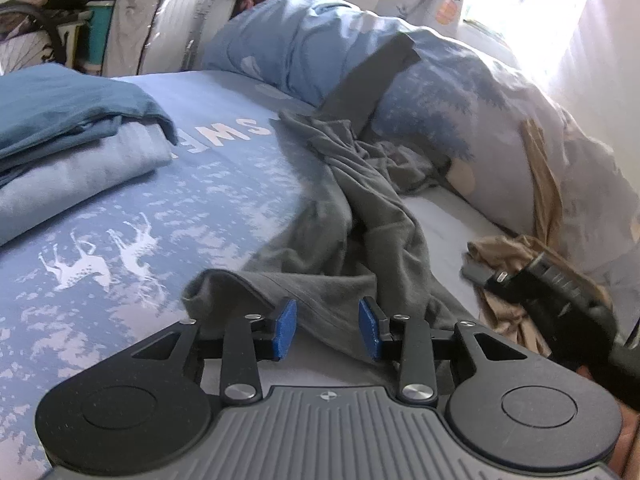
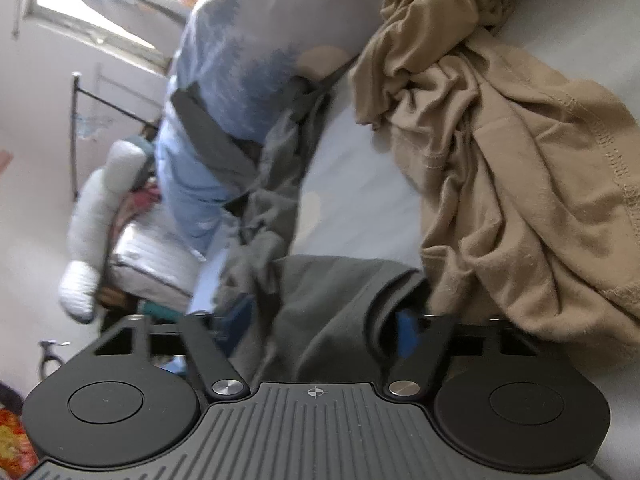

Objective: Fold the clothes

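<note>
Left wrist view: left gripper (image 1: 328,328) sits low over the bed (image 1: 224,168), jaws partway apart, blue pads (image 1: 285,330) either side of a fold of the grey garment (image 1: 340,240); pads don't clearly press on it. Grey garment lies crumpled from bed's middle up twd the blue pillow (image 1: 320,44) at the far edge. Folded blue clothes (image 1: 68,132) stacked near the far left edge. Tan garment (image 1: 516,280) bunched at right edge, w/ right gripper's black body (image 1: 560,292) over it.

Right wrist view: right gripper (image 2: 324,328) jaws partway apart, grey garment (image 2: 320,304) bunched betw. them; firm grip or not, can't tell. Tan garment (image 2: 500,160) just beside, touching the grey one.
</note>
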